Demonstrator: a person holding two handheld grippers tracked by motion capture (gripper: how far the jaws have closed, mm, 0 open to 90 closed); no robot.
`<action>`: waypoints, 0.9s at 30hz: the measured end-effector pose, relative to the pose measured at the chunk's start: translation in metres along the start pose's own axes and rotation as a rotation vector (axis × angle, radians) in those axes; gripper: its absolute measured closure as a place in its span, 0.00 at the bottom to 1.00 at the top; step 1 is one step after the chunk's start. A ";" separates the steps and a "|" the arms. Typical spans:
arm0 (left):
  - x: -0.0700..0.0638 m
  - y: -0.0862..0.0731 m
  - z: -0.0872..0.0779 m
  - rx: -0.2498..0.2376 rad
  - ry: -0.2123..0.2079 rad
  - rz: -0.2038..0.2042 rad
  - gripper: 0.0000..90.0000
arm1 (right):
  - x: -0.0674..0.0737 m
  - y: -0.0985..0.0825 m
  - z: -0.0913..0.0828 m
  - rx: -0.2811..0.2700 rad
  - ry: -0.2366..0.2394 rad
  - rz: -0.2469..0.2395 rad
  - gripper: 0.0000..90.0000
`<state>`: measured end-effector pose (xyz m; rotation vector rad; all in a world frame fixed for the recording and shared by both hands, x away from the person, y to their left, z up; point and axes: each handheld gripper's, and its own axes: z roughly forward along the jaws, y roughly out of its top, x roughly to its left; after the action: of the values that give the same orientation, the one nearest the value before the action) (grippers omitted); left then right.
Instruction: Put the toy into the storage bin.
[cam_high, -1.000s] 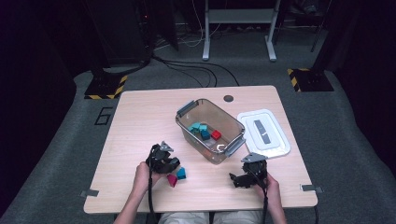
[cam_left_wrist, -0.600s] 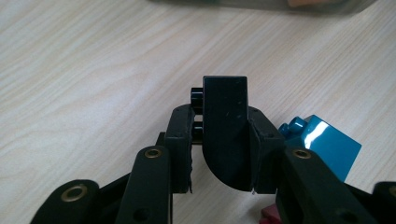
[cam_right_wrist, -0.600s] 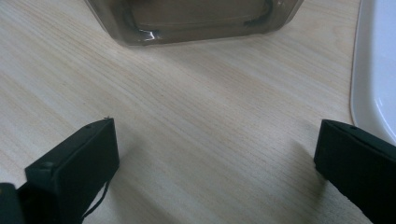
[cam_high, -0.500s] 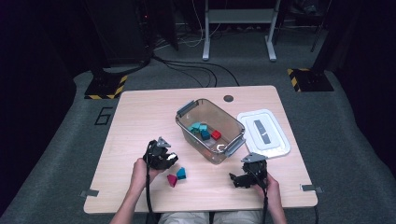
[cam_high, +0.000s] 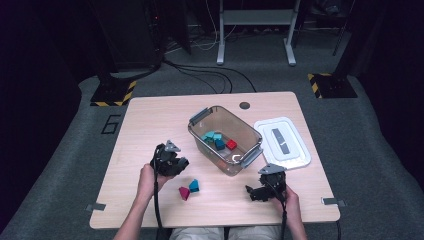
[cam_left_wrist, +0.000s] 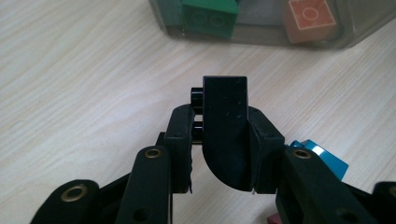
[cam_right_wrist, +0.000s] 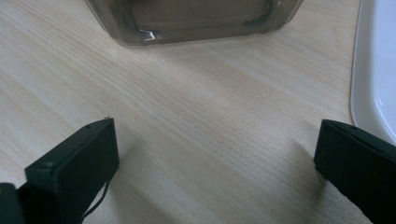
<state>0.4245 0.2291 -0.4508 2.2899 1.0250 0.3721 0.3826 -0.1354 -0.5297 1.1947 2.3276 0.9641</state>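
Black rounded plastic brick (cam_left_wrist: 225, 130) sits clamped in left gripper (cam_left_wrist: 223, 140); right gripper (cam_right_wrist: 215, 158), at four o'clock of the clear plastic bin (cam_high: 225, 142), has its jaws apart.

You are working on a pale, matt wood-grain bench (cam_high: 150, 120), gripping a matt black plastic block (cam_left_wrist: 225, 126) beside a glossy clear plastic bin (cam_high: 245, 131) and smooth white lid (cam_high: 295, 155).

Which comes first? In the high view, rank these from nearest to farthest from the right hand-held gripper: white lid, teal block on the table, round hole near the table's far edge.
From the right hand-held gripper:
1. White lid, just beyond it, toward the table's right edge.
2. Teal block, to its left, beside the magenta block.
3. Round hole, past the clear bin, near the far edge.
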 end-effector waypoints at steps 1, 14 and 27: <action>0.000 0.001 -0.001 -0.002 0.002 0.003 0.73 | 0.000 0.000 0.000 0.000 0.000 0.000 0.00; 0.000 0.019 -0.014 -0.027 0.019 0.023 0.73 | 0.000 0.000 0.000 0.000 0.000 0.000 0.00; 0.000 0.040 -0.025 -0.035 0.034 0.044 0.73 | 0.000 0.000 0.000 0.000 -0.001 -0.001 0.00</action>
<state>0.4355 0.2186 -0.4062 2.2855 0.9785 0.4454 0.3826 -0.1354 -0.5297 1.1945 2.3273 0.9625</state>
